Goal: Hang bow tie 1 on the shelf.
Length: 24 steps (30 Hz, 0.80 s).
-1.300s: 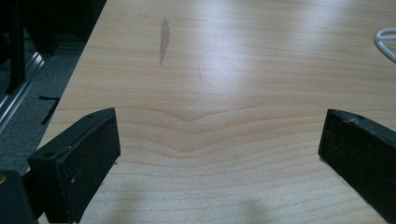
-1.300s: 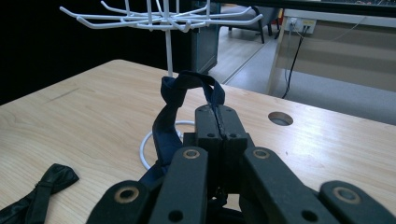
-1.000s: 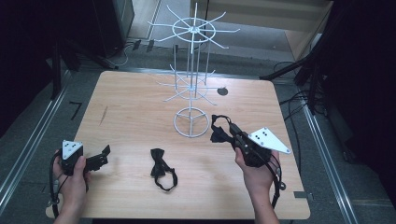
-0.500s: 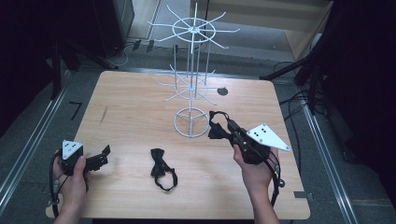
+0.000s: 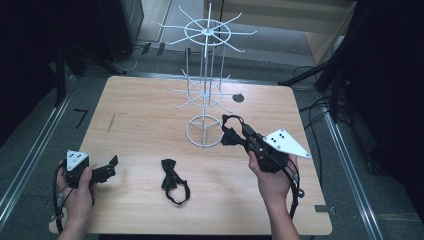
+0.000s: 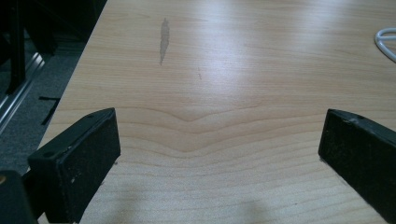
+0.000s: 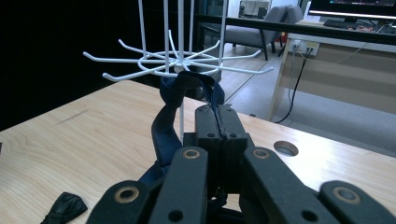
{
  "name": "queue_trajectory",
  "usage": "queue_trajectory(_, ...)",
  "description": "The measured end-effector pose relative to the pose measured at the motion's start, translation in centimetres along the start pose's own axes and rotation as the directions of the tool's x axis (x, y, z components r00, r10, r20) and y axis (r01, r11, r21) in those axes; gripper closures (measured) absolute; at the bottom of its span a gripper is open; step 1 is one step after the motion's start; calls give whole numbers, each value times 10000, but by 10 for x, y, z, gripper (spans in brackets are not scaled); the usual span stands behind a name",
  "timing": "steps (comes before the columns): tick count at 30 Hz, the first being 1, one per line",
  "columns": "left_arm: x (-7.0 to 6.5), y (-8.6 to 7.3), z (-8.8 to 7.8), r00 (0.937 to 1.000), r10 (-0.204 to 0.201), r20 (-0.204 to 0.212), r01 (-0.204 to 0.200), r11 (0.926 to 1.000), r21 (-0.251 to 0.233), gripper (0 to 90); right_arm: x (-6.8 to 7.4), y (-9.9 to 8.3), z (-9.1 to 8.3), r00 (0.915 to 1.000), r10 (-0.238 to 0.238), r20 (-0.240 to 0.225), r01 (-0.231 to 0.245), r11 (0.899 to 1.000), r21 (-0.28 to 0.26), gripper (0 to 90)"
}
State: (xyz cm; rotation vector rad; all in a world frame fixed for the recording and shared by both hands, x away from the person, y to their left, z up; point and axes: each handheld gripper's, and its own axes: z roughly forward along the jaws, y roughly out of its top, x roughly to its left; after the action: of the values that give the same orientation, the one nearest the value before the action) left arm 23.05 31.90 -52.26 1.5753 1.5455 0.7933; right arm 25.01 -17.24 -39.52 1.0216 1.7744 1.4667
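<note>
My right gripper (image 5: 239, 131) is shut on the strap of a dark blue bow tie (image 5: 229, 135), held just right of the base ring of a white wire rack (image 5: 206, 95). In the right gripper view the strap (image 7: 168, 116) loops up from the closed jaws of this gripper (image 7: 219, 112), just below the rack's lower ring of hooks (image 7: 173, 60). A second, black bow tie (image 5: 172, 182) lies flat on the table near the front. My left gripper (image 5: 111, 165) rests low at the front left, open, with bare wood between its jaws (image 6: 219, 149).
The wooden table (image 5: 140, 115) has a round cable hole (image 5: 238, 98) behind the rack. The rack's base ring (image 6: 386, 42) shows at the right edge of the left gripper view. Dark floor, rails and cables surround the table.
My right gripper has edged slightly up and left toward the rack with the bow tie in it. The left gripper and the black bow tie have stayed put.
</note>
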Motion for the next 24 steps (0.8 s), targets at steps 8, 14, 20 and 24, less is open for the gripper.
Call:
queue_trajectory(8,0,0,0,10000,-13,-2,13,10000,5,0,1,5,3,10000,30,-13,-30,10000,-76,900)
queue_trajectory(14,0,0,0,10000,-1,4,1,10000,5,0,1,8,6,10000,6,-22,-6,10000,-79,900)
queue_trajectory(20,0,0,0,10000,-6,4,6,10000,2,0,-1,11,12,10000,-59,27,59,10000,-63,900)
queue_trajectory(24,0,0,0,10000,-2,3,2,10000,14,0,-1,11,14,10000,-14,11,14,10000,-7,900)
